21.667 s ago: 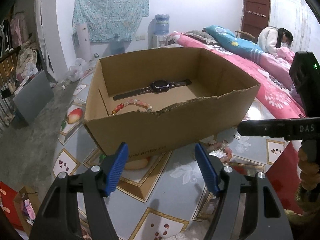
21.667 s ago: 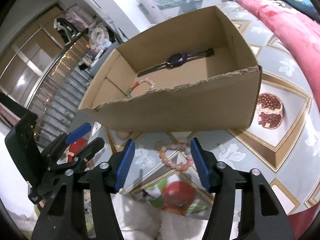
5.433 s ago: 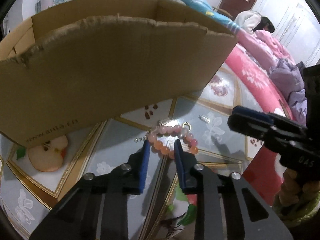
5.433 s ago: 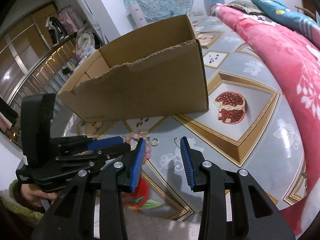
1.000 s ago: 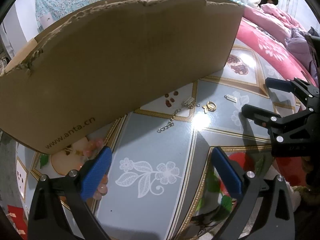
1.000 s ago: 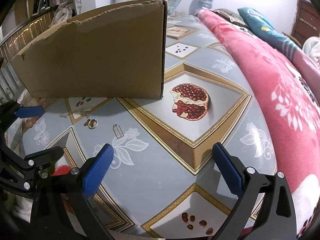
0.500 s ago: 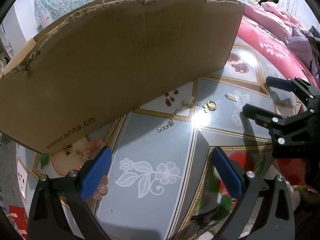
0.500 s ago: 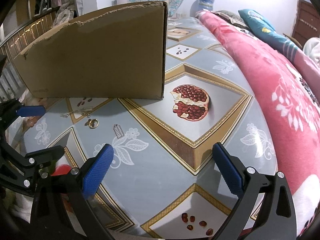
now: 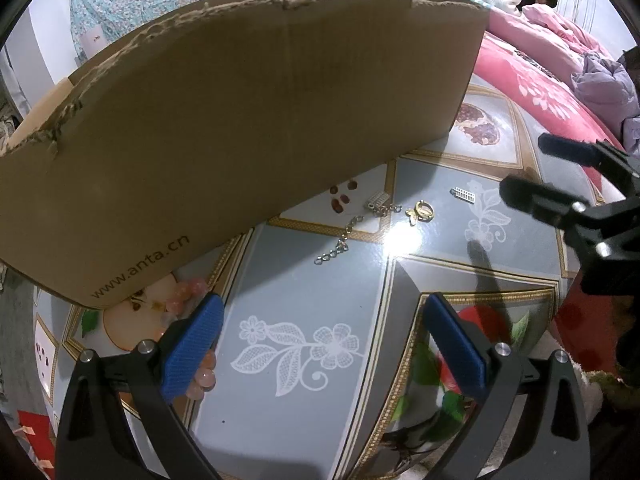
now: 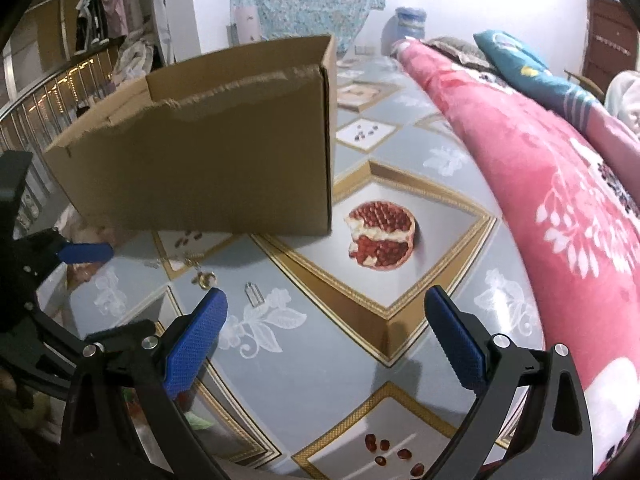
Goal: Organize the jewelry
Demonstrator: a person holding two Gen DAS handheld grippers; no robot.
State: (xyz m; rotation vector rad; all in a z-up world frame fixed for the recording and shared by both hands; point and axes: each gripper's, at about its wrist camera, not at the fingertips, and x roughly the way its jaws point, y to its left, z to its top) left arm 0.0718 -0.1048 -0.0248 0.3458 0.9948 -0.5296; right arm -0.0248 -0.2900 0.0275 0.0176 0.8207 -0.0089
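A pink bead bracelet (image 9: 188, 300) lies on the desk (image 9: 304, 292) at the near left corner of the cardboard box (image 9: 248, 120), partly hidden behind the left gripper's (image 9: 320, 344) left blue finger pad. Further right, just in front of the box's near wall, lie a silver chain (image 9: 352, 228), a gold ring (image 9: 422, 210) and a small silver clasp (image 9: 464, 194), each apart from the others. The box's near wall has a torn top edge and bears the print "www.anta.cn" at its lower left. The left gripper hovers above the desk with its fingers spread wide, holding nothing. The right gripper (image 10: 320, 344) is likewise spread wide and empty, over the desk's printed pomegranate (image 10: 382, 234). A pink floral blanket (image 10: 560, 184) lies along the desk's right side.
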